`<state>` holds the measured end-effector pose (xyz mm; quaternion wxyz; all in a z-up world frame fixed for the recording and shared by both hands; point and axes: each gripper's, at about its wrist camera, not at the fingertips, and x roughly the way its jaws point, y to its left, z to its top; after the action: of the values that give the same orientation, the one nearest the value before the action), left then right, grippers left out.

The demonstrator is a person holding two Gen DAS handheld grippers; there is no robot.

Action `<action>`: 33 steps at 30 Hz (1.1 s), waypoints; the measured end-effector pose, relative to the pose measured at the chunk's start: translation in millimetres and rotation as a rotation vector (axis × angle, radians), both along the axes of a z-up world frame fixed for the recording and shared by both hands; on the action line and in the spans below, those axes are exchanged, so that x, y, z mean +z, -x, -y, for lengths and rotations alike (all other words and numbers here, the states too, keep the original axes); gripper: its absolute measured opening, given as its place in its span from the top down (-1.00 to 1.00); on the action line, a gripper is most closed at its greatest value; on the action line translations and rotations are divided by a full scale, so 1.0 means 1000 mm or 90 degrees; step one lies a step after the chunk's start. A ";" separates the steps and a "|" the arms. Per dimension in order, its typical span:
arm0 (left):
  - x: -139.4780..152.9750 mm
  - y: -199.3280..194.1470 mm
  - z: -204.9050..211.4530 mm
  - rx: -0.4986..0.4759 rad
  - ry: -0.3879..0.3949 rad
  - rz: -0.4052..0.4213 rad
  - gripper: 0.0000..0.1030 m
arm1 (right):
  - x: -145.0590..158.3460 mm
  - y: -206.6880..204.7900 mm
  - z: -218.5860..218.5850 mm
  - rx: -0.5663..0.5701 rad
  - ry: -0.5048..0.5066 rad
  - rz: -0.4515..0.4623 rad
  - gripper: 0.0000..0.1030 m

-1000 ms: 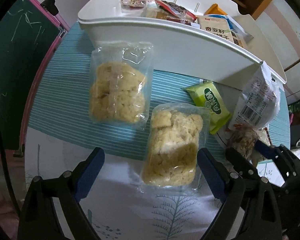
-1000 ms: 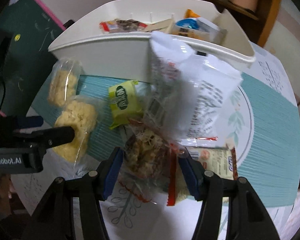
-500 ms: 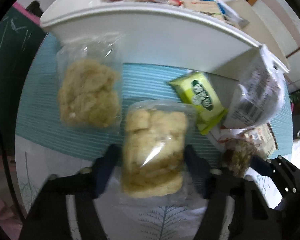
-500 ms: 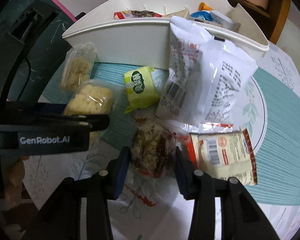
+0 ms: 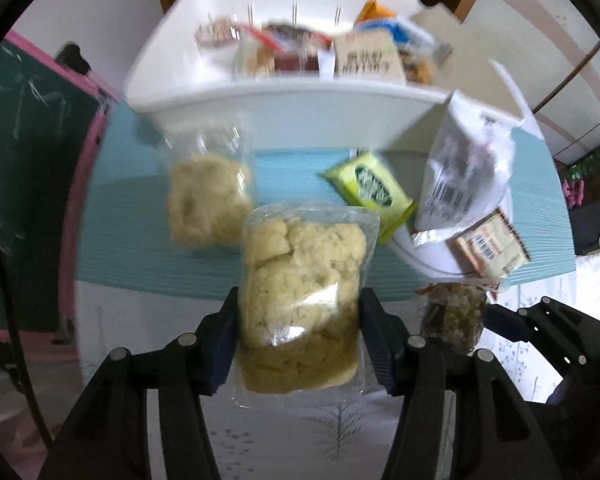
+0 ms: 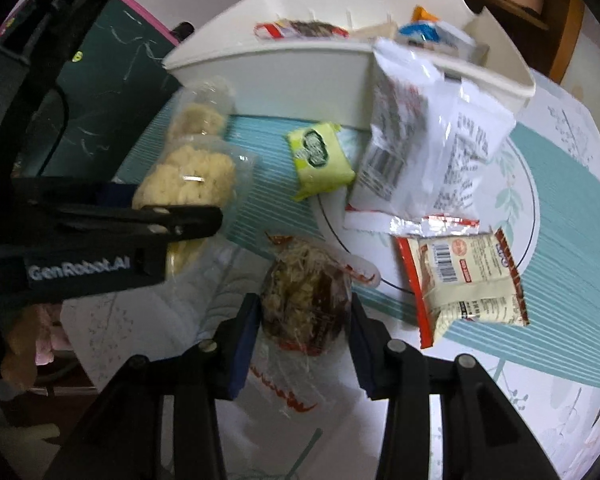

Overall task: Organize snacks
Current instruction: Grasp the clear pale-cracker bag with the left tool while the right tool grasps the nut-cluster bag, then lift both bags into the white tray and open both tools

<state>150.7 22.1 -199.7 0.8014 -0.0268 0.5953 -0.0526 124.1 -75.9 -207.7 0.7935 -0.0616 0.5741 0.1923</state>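
My left gripper point(image 5: 298, 336) is shut on a clear bag of pale yellow puffed snack point(image 5: 300, 296) and holds it above the table; this bag also shows in the right wrist view point(image 6: 188, 180). My right gripper point(image 6: 304, 336) is shut on a clear packet of brown nut snack point(image 6: 304, 304), lifted a little; that packet also shows in the left wrist view point(image 5: 452, 316). A second pale yellow bag point(image 5: 208, 196) lies on the teal mat. The white bin point(image 5: 300, 108) behind it holds several snack packs.
A green packet point(image 6: 320, 160), a white crinkly bag point(image 6: 424, 148) leaning on the bin and a red-edged packet point(image 6: 468, 280) lie on the mat and plate. A dark chalkboard with a pink frame point(image 5: 28, 160) stands at the left.
My left gripper closed on the near yellow bag and lifted it. My right gripper closed on the brown nut packet and pulled it back from under the white bag.
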 end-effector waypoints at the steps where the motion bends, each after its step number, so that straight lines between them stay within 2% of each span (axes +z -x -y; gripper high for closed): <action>1: 0.012 0.003 -0.002 0.000 0.000 0.015 -0.07 | 0.005 0.000 -0.001 0.002 -0.001 0.005 0.18; 7: 0.068 -0.005 -0.010 0.000 -0.006 0.090 -0.07 | 0.044 0.003 0.000 -0.003 -0.019 0.056 0.18; 14: 0.138 -0.013 -0.025 -0.019 -0.050 0.203 -0.07 | 0.106 -0.015 0.001 -0.016 -0.046 0.139 0.18; 20: 0.183 -0.033 -0.033 -0.012 -0.073 0.263 -0.07 | 0.150 -0.034 0.004 -0.021 -0.054 0.210 0.18; 25: 0.197 -0.062 -0.029 -0.019 -0.101 0.281 -0.08 | 0.176 -0.056 0.008 -0.027 -0.048 0.246 0.18; 33: 0.195 -0.121 -0.019 -0.010 -0.087 0.260 -0.08 | 0.195 -0.111 0.010 -0.059 -0.029 0.261 0.17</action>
<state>271.7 40.8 -4.5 0.9049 0.0434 0.4228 -0.0230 235.6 -86.1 -13.1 0.9028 -0.0552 0.3984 0.1520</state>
